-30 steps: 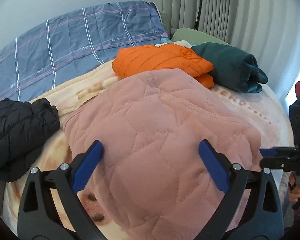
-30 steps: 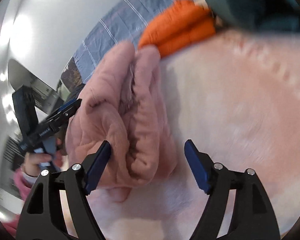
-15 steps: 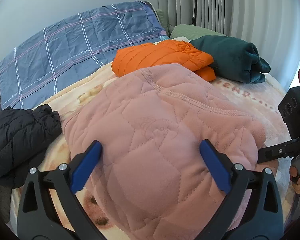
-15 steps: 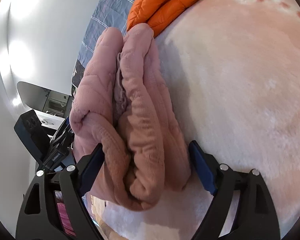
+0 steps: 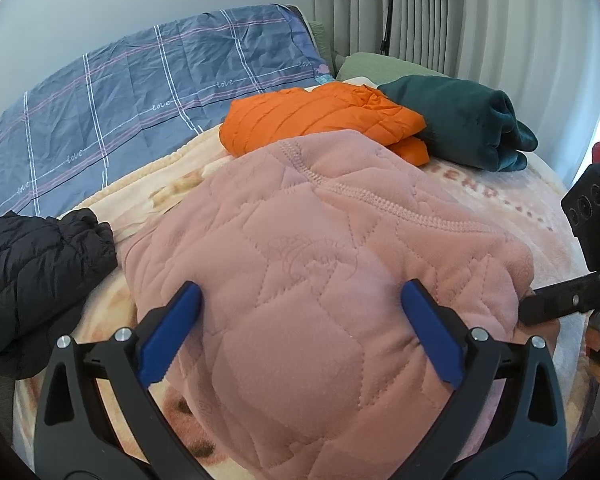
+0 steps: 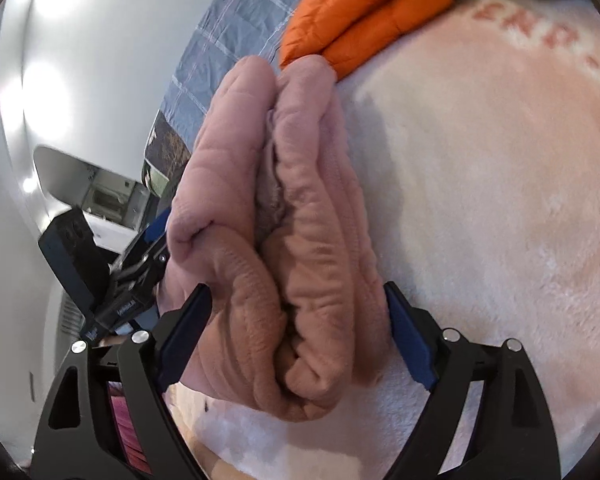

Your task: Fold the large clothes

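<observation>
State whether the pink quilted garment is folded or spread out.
Folded: the pink quilted garment shows stacked layers along its edge in the right wrist view.

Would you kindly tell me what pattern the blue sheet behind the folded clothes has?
The blue sheet has a check of white and pink lines, clearest in the left wrist view.

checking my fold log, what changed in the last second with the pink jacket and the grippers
The right gripper moved in around the folded end of the pink jacket, its jaws opening, not pressing. The left gripper stayed open over it; the orange jacket stayed put.
</observation>
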A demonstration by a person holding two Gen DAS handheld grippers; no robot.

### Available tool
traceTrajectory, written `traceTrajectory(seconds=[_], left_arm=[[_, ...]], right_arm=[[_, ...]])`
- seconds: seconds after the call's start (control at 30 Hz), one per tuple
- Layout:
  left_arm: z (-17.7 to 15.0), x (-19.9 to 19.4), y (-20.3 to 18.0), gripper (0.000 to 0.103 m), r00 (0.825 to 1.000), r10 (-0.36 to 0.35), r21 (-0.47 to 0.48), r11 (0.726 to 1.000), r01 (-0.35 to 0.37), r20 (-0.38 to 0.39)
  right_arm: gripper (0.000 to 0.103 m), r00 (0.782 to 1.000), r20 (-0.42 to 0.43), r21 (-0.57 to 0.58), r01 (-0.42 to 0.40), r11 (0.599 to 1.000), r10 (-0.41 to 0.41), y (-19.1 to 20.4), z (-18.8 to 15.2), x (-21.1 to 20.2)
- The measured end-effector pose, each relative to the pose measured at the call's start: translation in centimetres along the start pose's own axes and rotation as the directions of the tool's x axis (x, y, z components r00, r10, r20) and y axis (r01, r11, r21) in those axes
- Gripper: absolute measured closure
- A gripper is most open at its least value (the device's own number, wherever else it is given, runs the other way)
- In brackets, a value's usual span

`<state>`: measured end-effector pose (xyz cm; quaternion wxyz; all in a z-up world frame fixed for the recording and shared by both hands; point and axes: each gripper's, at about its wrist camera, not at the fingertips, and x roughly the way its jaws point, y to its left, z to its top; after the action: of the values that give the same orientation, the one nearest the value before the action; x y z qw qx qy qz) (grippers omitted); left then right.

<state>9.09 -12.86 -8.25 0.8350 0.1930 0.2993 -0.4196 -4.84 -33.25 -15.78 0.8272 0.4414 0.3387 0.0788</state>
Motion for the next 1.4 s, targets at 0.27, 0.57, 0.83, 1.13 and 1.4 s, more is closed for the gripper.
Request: traceTrajectory(seconds=[0.27, 0.57, 0.83, 1.13, 1.4], left_arm=[[0.0, 0.2, 0.0, 0.002, 1.0, 0.0, 0.002, 1.0, 0.0, 0.003], [0.0, 0.2, 0.1, 0.002, 1.0, -0.004, -0.005, 1.0, 0.004, 0.006], [0.1, 0.4, -0.1, 0.002, 1.0, 0.004, -0.011, 1.0, -0.004, 0.01], [-0.1, 0.4, 0.1, 0.002, 1.0, -0.011, -0.017, 1.0, 0.011, 0.017], [-0.1, 0.4, 0.1, 0.002, 1.0, -0.017, -0.017, 1.0, 0.018, 0.018]], right_arm=[[0.01, 1.0, -0.004, -0.024, 0.026, 0.999, -0.026, 0.3, -0.5, 0.8], [0.019, 0.998, 0.013, -0.057, 0.055, 0.997, -0.055, 0.5, -1.3, -1.1], [0.009, 0.997, -0.032, -0.057, 0.071, 0.996, -0.073, 0.9, -0.5, 1.1], [0.035, 0.998, 0.046, -0.022, 0.032, 0.999, -0.031, -0.7, -0.5, -3.4], [0.005, 0.999, 0.027, -0.075, 0.037, 0.997, -0.035, 1.2, -0.5, -1.7]])
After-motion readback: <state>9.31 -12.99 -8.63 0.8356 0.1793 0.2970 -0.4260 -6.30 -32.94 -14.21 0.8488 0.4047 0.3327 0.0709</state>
